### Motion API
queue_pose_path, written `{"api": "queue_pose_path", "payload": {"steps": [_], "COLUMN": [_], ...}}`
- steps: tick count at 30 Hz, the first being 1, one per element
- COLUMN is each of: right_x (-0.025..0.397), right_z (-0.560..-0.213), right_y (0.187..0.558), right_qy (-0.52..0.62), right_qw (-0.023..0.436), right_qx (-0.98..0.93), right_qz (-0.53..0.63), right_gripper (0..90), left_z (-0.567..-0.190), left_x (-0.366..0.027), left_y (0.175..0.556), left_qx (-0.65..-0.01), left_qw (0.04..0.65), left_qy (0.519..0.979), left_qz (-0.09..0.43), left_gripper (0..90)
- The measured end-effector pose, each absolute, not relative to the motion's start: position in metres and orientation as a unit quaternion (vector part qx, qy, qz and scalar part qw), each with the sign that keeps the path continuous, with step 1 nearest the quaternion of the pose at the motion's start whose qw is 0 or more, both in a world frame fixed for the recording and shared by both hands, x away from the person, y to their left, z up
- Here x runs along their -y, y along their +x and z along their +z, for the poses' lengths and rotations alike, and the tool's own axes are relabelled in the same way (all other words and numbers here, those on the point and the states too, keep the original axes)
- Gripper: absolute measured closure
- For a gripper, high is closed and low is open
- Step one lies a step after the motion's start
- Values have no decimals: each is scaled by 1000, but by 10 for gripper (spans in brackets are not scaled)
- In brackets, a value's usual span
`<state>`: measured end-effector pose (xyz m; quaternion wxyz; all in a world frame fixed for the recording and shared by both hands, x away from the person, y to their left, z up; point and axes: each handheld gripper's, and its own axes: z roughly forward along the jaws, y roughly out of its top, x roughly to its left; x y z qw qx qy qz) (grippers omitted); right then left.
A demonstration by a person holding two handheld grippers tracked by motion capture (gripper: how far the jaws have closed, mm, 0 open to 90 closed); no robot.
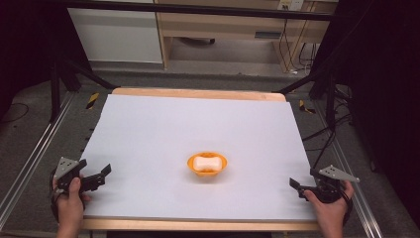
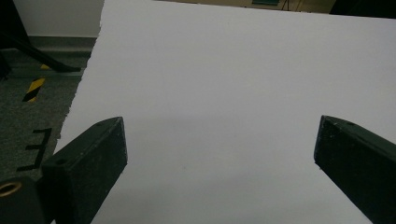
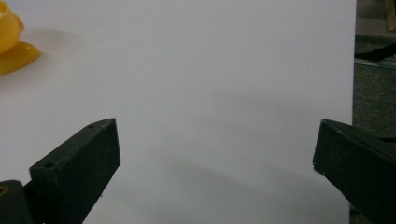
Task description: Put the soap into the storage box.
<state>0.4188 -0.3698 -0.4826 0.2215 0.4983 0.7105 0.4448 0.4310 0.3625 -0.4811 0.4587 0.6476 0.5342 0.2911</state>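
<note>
An orange bowl (image 1: 207,165) sits on the white table sheet (image 1: 198,129), a little in front of the middle. A white block (image 1: 207,163) lies inside it. My left gripper (image 1: 94,172) is held at the front left corner of the sheet, open and empty, far left of the bowl. At the front right edge my right gripper (image 1: 303,185) is also open with nothing between its jaws. In the left gripper view the gripper (image 2: 219,140) spreads wide over bare white sheet. The right gripper view shows that gripper (image 3: 217,144) equally wide, with the bowl's rim (image 3: 11,44) at the top left.
The sheet covers a wooden table whose bare edge (image 1: 198,93) shows at the back. Metal rails (image 1: 29,158) run along both sides on grey carpet. Black and yellow tape marks (image 1: 92,100) lie near the back corners. Cabinets (image 1: 228,29) and cables stand beyond the table.
</note>
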Motion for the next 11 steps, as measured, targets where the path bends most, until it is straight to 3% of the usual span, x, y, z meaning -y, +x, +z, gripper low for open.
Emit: {"api": "queue_pose_path", "payload": {"steps": [11], "right_x": [371], "right_z": [-483], "right_y": [420], "right_qy": [511], "right_qw": [225], "right_qx": [-702], "right_qz": [442], "right_gripper": [22], "left_z": [-481], "left_x": [-363], "left_y": [432], "left_qx": [-535], "left_qw": [459], "left_qy": [648], "left_qz": [289], "left_gripper": [21]}}
